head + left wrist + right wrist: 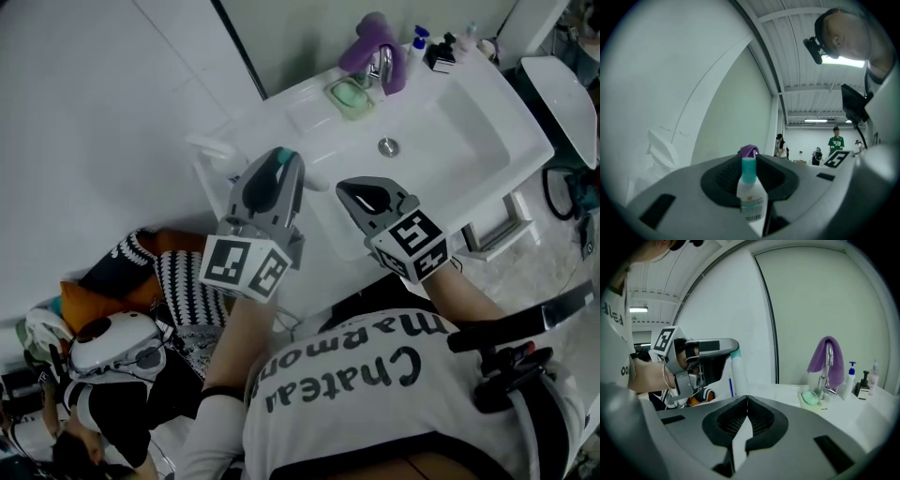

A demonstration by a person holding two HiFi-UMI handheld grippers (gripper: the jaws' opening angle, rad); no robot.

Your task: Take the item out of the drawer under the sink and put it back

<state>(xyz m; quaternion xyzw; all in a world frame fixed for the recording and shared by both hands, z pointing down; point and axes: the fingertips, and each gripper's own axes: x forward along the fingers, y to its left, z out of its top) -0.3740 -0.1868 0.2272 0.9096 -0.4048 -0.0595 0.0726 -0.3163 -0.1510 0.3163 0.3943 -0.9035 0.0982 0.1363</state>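
It was a bathroom corner inside a strip-lit hall [811,93]: white washbasin [487,141], tap [384,66] draped with purple cloth [367,42], soap dish [352,97], pump bottle [419,39].

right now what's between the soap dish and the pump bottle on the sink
The faucet, with a purple cloth draped over it, stands between the soap dish and pump bottle; the right gripper view shows it.

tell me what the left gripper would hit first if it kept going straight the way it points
Likely the purple cloth on the faucet: it shows just beyond the bottle clamped in the left gripper. Depth is unclear, though.
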